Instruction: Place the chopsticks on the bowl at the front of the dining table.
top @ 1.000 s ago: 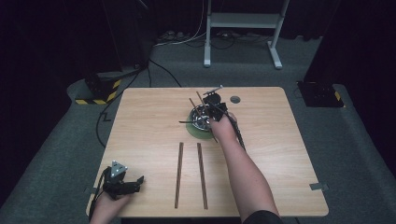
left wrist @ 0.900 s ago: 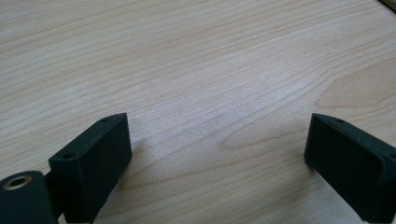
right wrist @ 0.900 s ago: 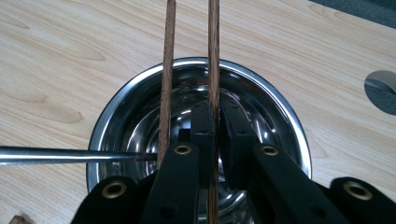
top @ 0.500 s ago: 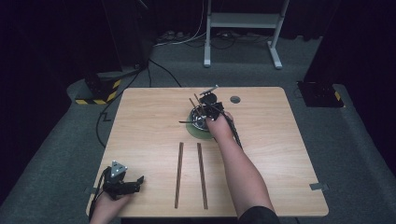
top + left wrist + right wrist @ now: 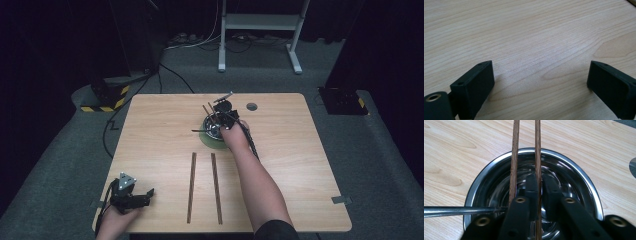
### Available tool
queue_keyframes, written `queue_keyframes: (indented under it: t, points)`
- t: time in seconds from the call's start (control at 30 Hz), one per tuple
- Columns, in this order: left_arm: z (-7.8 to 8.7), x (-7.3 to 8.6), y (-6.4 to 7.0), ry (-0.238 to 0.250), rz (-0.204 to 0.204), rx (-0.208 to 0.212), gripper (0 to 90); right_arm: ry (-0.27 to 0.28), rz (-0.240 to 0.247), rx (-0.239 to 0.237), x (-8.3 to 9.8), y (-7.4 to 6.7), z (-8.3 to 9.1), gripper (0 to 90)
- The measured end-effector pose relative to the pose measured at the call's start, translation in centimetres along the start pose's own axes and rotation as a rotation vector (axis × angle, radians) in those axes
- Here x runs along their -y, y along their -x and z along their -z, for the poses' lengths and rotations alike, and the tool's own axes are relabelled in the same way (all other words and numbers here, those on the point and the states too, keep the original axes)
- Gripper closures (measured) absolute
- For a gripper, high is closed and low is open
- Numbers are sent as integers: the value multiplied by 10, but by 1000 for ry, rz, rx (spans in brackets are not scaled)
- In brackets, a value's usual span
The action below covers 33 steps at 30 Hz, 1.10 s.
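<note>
A steel bowl [image 5: 214, 131] [image 5: 486, 177] sits on a green mat [image 5: 210, 144] at the table's far middle. My right gripper [image 5: 228, 119] [image 5: 539, 177] reaches down into it. Two wooden chopsticks lean over the far rim: one [image 5: 538, 157] runs between the jaws, the other [image 5: 515, 157] passes outside the left jaw. The jaws have just been opening, and a thin dark gap shows beside the stick between them. Two more wooden sticks [image 5: 191, 186] [image 5: 216, 181] lie side by side on the near table. My left gripper [image 5: 146, 196] [image 5: 541, 80] rests open on bare wood at the near left corner.
A metal utensil handle [image 5: 461, 210] [image 5: 198, 131] sticks out of the bowl to the left, and another [image 5: 223, 97] points to the far right. A round dark hole [image 5: 251, 106] lies in the tabletop behind the bowl. Cables trail from both grippers.
My right hand has shifted slightly left over the bowl. The left gripper has kept still.
</note>
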<state>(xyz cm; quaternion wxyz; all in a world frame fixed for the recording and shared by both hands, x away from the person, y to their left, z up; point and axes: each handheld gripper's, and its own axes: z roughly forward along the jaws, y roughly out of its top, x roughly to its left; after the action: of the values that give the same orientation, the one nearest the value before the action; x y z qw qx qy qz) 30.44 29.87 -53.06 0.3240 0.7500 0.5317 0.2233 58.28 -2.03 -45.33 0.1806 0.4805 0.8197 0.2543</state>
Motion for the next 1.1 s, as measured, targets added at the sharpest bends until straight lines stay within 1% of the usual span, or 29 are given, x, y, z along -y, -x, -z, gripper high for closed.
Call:
queue_keyframes:
  t: [0.03, 0.1, 0.13, 0.17, 0.2, 0.23, 0.27, 0.3, 0.33, 0.4, 0.53, 0.57, 0.7, 0.73, 0.83, 0.93, 1.03, 1.07, 1.1]
  points:
    - [0, 0, 0, 0, 0, 0, 73, 0, 0, 4, 0, 0, 0, 772]
    - [0, 0, 0, 0, 0, 0, 73, 7, -3, -4, 1, 1, 3, 756]
    - [0, 0, 0, 0, 0, 0, 73, 26, -10, -4, 2, 0, 8, 742]
    - [0, 0, 0, 0, -1, 0, 73, 26, -10, -4, 2, 0, 8, 742]
    - [0, 0, 0, 0, 0, 0, 73, 42, 8, 4, 4, -1, 16, 733]
    - [0, 0, 0, 0, -3, 1, 73, 52, 14, 0, 6, -2, 21, 733]
    - [0, 0, 0, -3, -2, 1, 73, 52, 14, 0, 6, -2, 21, 733]
    - [0, 0, 0, -1, 1, 0, 73, 69, 15, -5, 10, -2, 31, 734]
    - [0, 0, 0, -1, -3, -2, 73, 69, 15, -5, 10, -2, 31, 734]
    - [0, 0, 0, -2, -3, -4, 73, 83, 21, -8, 16, -2, 40, 733]
    - [0, 0, 0, -1, -2, -2, 73, 108, 25, -19, 32, 0, 59, 725]
    - [0, 0, 0, -1, -2, -2, 73, 122, 27, -25, 39, 1, 65, 718]
    - [0, 0, 0, -1, -1, -1, 73, 151, 29, -34, 59, 4, 78, 708]
    - [0, 0, 0, -1, -1, -2, 73, 150, 23, -42, 64, 5, 81, 704]
    - [0, 0, 0, 2, 3, -5, 76, 173, 25, -41, 77, 7, 87, 694]
    - [1, 1, 1, 12, 0, 3, 114, 185, 21, -50, 90, 10, 91, 689]
    - [2, 0, 0, 22, -3, -9, 181, 207, 18, -51, 102, 13, 95, 694]
    - [3, -1, 1, 21, -6, -3, 215, 223, 30, -49, 106, 14, 96, 706]
    - [3, -2, 1, 14, -17, 4, 274, 239, 44, -55, 110, 16, 98, 715]
